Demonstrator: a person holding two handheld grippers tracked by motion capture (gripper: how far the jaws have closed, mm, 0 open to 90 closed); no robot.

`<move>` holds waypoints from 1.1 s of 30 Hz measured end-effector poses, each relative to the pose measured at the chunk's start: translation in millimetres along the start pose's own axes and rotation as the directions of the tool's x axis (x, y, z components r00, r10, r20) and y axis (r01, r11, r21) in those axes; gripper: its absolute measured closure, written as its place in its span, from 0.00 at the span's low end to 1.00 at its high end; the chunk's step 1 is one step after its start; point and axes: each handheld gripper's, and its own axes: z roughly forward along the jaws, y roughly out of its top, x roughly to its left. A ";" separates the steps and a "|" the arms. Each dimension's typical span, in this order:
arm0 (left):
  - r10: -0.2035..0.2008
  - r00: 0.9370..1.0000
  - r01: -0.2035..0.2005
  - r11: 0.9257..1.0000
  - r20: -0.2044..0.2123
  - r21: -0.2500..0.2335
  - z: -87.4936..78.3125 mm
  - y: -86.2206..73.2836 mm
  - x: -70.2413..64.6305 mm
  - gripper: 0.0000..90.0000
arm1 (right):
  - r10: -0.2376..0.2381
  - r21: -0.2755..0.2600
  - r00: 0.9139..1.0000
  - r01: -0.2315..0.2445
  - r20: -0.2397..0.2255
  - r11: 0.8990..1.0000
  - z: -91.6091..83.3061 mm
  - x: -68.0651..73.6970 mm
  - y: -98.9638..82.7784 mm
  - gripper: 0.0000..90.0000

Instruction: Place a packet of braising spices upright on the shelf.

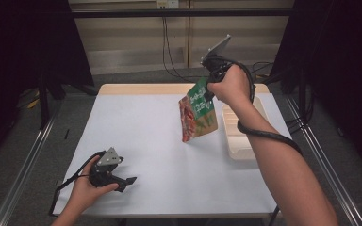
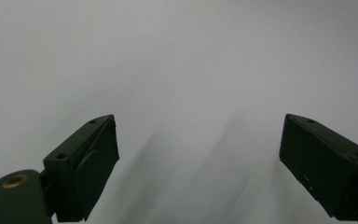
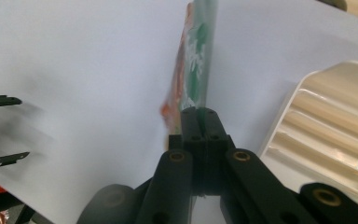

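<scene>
Matte black two-jaw grippers [image 1: 128, 181], bare forearms

Brass-ringed screw holes, grey three-cornered top plates [image 1: 111, 157], thick black ribbed cable [image 1: 264, 134] trailing.

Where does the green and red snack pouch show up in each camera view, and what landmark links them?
High view: the snack pouch hangs right of centre, above the table, pinched at its top by the right hand-held gripper.
Left gripper view: the pouch is not in it; open jaws over the white table sheet.
Right gripper view: the pouch runs edge-on up the middle from the shut jaws.
Shared landmark: the cream ridged tray, right of the pouch.
</scene>
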 end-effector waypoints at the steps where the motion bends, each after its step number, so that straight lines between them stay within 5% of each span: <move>1: -0.003 1.000 0.003 1.000 -0.002 0.000 -0.3 0.0 -0.2 0.13 | -0.018 0.011 1.000 0.018 0.003 1.000 -5.6 0.5 2.7 1.00; 14: -0.006 1.000 0.006 1.000 0.000 -0.008 -0.5 0.1 -0.4 0.13 | -0.125 0.051 0.992 0.125 -0.005 0.991 -51.9 -6.2 10.9 1.00; 33: -0.008 1.000 0.008 1.000 -0.010 -0.004 -1.1 0.2 -0.8 0.13 | -0.201 0.060 0.980 0.201 -0.014 0.978 -82.4 -29.0 -1.8 1.00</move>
